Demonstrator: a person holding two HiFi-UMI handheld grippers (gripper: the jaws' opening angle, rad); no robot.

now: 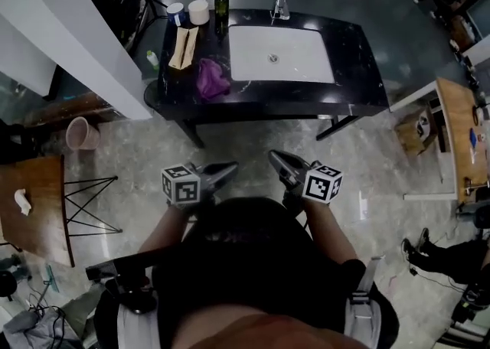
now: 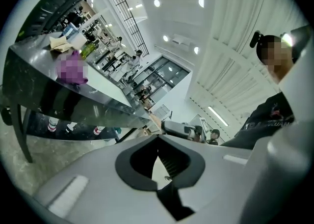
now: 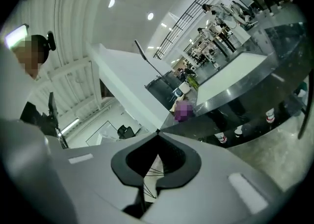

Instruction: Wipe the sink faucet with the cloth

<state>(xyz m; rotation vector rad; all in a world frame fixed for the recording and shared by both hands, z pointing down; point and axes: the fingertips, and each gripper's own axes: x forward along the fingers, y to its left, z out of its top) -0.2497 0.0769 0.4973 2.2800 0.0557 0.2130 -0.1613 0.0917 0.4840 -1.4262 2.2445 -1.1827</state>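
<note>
A purple cloth (image 1: 212, 77) lies crumpled on the black counter (image 1: 360, 72), just left of the white sink basin (image 1: 280, 54). The chrome faucet (image 1: 282, 3) stands at the basin's far rim. Both grippers are held close to the person's chest, well short of the counter. My left gripper (image 1: 230, 168) is shut with nothing in it. My right gripper (image 1: 276, 158) is also shut and empty. In the left gripper view the cloth (image 2: 71, 68) shows as a blurred purple patch on the counter; in the right gripper view the cloth (image 3: 183, 110) shows the same way.
A dark soap bottle (image 1: 221, 3), two cups (image 1: 188, 12) and a tan folded item (image 1: 183, 46) stand left of the basin. A wooden stool (image 1: 31, 202) and a pink bucket (image 1: 81, 134) are at the left, a wooden table (image 1: 463, 137) at the right. A person stands in both gripper views.
</note>
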